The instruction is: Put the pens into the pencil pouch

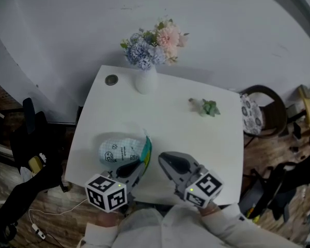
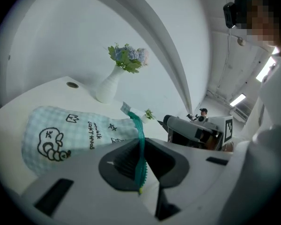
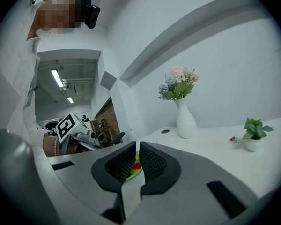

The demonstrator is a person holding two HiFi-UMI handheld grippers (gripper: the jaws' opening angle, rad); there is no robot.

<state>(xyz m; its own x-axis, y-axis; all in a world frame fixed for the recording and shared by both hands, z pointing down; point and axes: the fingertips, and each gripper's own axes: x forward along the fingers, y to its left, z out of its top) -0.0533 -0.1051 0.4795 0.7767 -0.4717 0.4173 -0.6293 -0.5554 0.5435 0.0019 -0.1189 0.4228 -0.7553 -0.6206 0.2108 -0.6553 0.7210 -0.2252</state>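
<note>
White table (image 1: 175, 123) below us: our left gripper (image 2: 140, 150) is clamped on the pencil pouch (image 2: 75, 132) by its teal zip edge (image 2: 137, 124). The pouch lies ahead of the jaws, probably held so to steady the mouth. Just right of it, our right gripper (image 3: 136, 161) is closed on what look like coloured pens (image 3: 135, 168).

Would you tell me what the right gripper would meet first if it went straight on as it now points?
Most likely the pouch: in the head view the right gripper points at its green zipper edge, held by the left gripper. Height is unclear, so it might pass over.
</note>
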